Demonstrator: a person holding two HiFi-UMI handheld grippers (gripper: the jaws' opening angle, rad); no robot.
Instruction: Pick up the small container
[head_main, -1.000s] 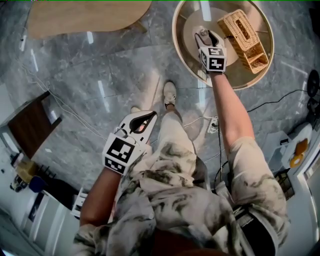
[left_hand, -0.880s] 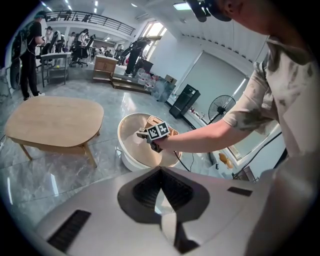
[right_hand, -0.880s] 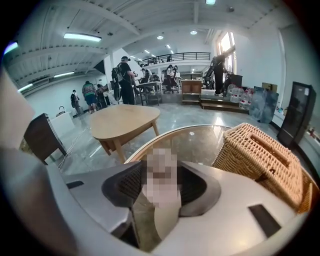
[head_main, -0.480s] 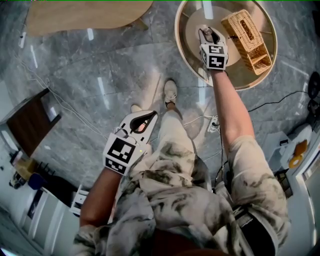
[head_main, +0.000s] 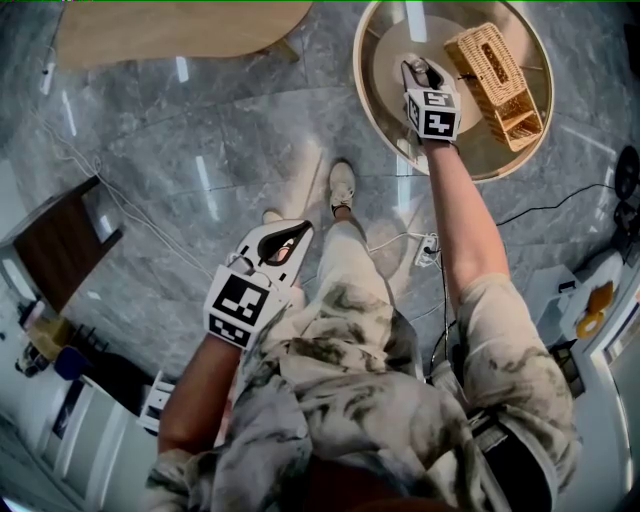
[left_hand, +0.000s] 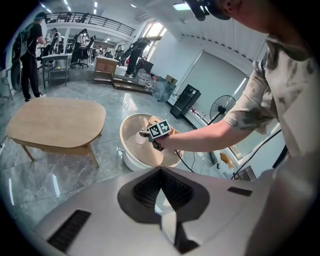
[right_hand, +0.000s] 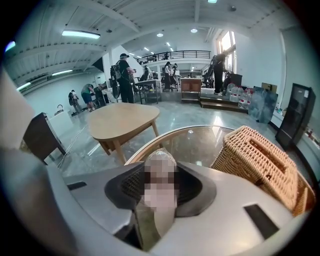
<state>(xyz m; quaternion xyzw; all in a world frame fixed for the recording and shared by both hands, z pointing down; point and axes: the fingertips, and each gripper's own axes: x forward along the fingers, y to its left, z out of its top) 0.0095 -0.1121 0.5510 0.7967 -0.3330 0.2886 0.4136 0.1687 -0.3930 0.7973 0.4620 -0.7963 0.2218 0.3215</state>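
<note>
The small container (right_hand: 159, 158), a pale translucent piece, stands upright between the jaws of my right gripper (right_hand: 160, 192). The jaws are closing and their pads press its sides. In the head view this gripper (head_main: 416, 70) reaches over the round glass-topped table (head_main: 366, 95), and the container is mostly hidden by its fingers. My left gripper (head_main: 290, 238) hangs by the person's left thigh over the floor, jaws together at the tips and holding nothing. The left gripper view shows those jaws (left_hand: 160, 172) closed and the right gripper (left_hand: 151, 139) far off over the table.
A wicker basket (head_main: 495, 70) sits on the round table just right of the right gripper, close by (right_hand: 255, 155). An oval wooden table (head_main: 170, 30) stands to the left. Cables (head_main: 540, 205) and a power strip (head_main: 428, 246) lie on the marble floor. Several people stand in the background.
The right gripper has shifted slightly up and right over the round table, staying at the container. The left gripper has not moved.
</note>
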